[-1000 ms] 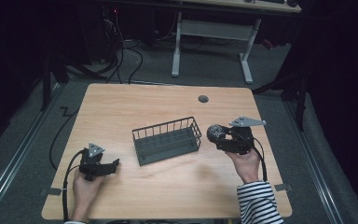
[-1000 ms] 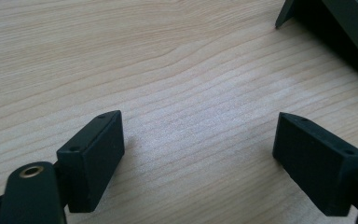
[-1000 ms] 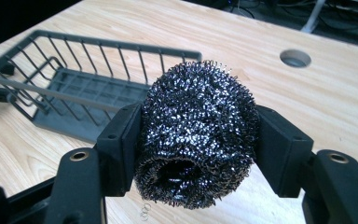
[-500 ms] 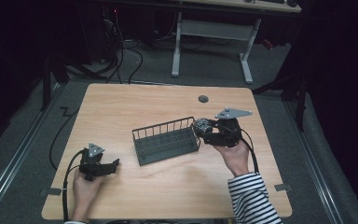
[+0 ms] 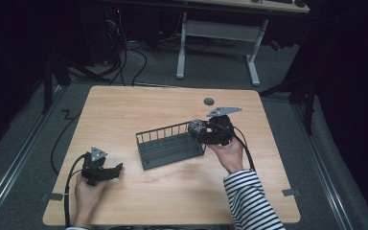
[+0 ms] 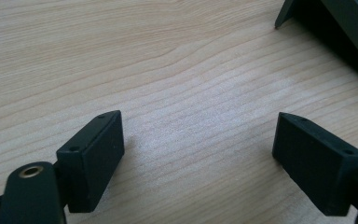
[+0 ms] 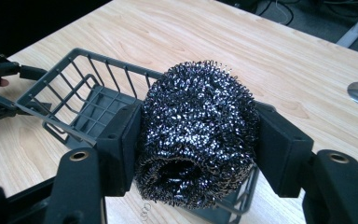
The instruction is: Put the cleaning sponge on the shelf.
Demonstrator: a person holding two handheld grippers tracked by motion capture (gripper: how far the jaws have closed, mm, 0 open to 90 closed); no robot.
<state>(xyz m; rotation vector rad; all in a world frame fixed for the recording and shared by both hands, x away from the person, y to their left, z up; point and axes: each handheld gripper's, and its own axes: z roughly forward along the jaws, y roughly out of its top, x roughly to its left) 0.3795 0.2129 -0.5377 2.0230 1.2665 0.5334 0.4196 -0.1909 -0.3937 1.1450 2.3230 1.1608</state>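
My right gripper [image 7: 196, 144] is shut on a dark steel-wool scourer [image 7: 196, 135], squeezed between both pads. In the high view the right gripper [image 5: 199, 128] holds the scourer [image 5: 196, 127] just above the right end of a grey wire basket [image 5: 170, 143] that stands mid-table. The basket [image 7: 79, 93] lies behind and below the scourer in the right gripper view. My left gripper [image 5: 117, 168] rests low on the table at the front left, open, with bare wood between its pads [image 6: 95, 154]. A corner of the basket [image 6: 326, 23] shows at the top right of the left gripper view.
The wooden table [image 5: 124, 110] carries a small round grey cap [image 5: 209, 101] near its far edge. A cable [image 5: 67, 143] hangs off the table's left side. Behind the table stands a white desk frame [image 5: 220, 33] on the floor.
My right gripper has carried the scourer leftward, from beside the basket's right end to just over it. The left gripper has stayed still.
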